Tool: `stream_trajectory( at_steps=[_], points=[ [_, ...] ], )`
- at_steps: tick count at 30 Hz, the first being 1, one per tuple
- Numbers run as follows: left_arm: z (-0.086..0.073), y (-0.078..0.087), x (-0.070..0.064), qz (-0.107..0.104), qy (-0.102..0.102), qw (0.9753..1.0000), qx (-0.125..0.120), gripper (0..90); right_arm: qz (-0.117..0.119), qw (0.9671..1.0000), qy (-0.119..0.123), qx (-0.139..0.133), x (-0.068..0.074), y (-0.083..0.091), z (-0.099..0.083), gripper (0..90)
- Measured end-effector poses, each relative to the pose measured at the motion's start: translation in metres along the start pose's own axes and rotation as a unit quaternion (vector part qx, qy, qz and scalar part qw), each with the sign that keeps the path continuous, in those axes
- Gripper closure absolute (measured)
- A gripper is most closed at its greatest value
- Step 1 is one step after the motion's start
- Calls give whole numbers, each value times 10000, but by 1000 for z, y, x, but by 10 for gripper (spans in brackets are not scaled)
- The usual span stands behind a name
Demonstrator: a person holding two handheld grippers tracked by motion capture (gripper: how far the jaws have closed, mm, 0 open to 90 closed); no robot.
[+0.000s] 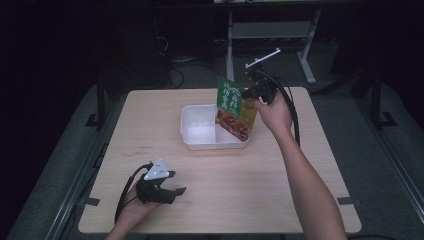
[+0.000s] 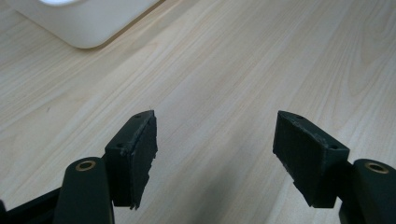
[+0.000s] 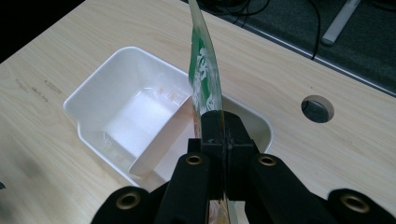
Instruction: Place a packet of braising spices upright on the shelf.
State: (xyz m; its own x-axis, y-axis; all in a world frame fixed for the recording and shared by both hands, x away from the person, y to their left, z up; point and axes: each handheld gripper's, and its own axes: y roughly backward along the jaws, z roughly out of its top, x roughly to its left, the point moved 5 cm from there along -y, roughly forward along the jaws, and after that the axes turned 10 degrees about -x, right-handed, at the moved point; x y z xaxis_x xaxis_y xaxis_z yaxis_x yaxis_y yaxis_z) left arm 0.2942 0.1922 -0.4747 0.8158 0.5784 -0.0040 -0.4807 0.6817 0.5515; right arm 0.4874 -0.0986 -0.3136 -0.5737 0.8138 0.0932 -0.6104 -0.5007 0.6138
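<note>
A green and orange food packet hangs upright over the right end of a white plastic bin, its lower edge at the bin's rim. My right gripper is shut on the packet's upper right edge. In the right gripper view the packet runs edge-on up from the closed jaws, above the bin. My left gripper rests near the table's front left, open, with nothing between its pads. A corner of the bin shows at the upper left of the left gripper view.
The light wooden table has bare surface around the bin. A round cable hole lies in the tabletop beyond the bin. Behind the table stand a white metal frame and cables on a dark floor.
</note>
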Motion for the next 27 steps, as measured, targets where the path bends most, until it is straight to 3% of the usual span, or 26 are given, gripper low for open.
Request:
stream_trajectory(
  at_steps=[13, 27],
  points=[
    [0, 0, 0, 6, 5, 10000, -8, 298, -55, 9999, -6, 90, 1, 0, -1, 689],
    [0, 1, 1, 38, 31, 10000, -33, 297, 14, 9999, -107, 64, -5, 11, -9, 611]
  ],
)
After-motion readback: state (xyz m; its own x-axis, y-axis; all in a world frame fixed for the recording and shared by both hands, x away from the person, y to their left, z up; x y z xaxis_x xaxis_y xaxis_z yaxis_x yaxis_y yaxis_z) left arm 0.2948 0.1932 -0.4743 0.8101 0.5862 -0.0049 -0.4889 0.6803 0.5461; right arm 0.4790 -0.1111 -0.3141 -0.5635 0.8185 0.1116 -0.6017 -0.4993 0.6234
